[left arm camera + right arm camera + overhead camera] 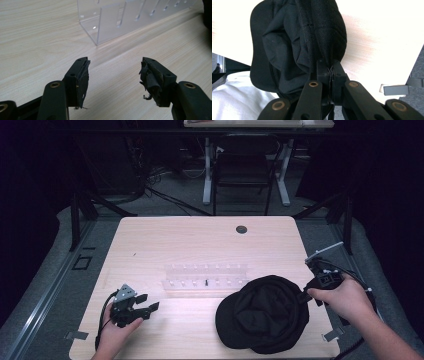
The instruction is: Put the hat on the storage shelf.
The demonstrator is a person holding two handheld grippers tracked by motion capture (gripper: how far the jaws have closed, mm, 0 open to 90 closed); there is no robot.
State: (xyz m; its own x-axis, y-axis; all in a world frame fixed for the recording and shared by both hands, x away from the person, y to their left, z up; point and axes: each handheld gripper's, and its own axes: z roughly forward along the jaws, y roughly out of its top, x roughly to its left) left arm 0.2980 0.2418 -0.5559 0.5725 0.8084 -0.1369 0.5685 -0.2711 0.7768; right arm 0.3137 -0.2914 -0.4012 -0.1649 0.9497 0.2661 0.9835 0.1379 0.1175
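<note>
Your right gripper is clenched on the back edge of the black cap, at the side of the cap farthest from its brim. In the right gripper view the two jaws are pressed together with a fold of the cap's fabric pinched between the pads, and the rest of the cap spreads away beyond the jaw tips, crown hollow facing up and the brim at the far end. From above, the cap lies upside down on the wooden table just to the left of your right gripper, near the table's front edge, with the brim pointing toward your left gripper.

Your left gripper is released: its jaws stand wide apart with nothing between them, only bare tabletop. It sits low over the table's front left part, well apart from the cap, its tips pointing toward it. Worn black pad material hangs ragged on both jaws. Ahead of the left jaws and a little to their left stands the clear acrylic rack, a long slotted holder. In the high view it runs across the table's middle, beyond the cap and beyond both grippers, and one small dark piece stands in its near row.
</note>
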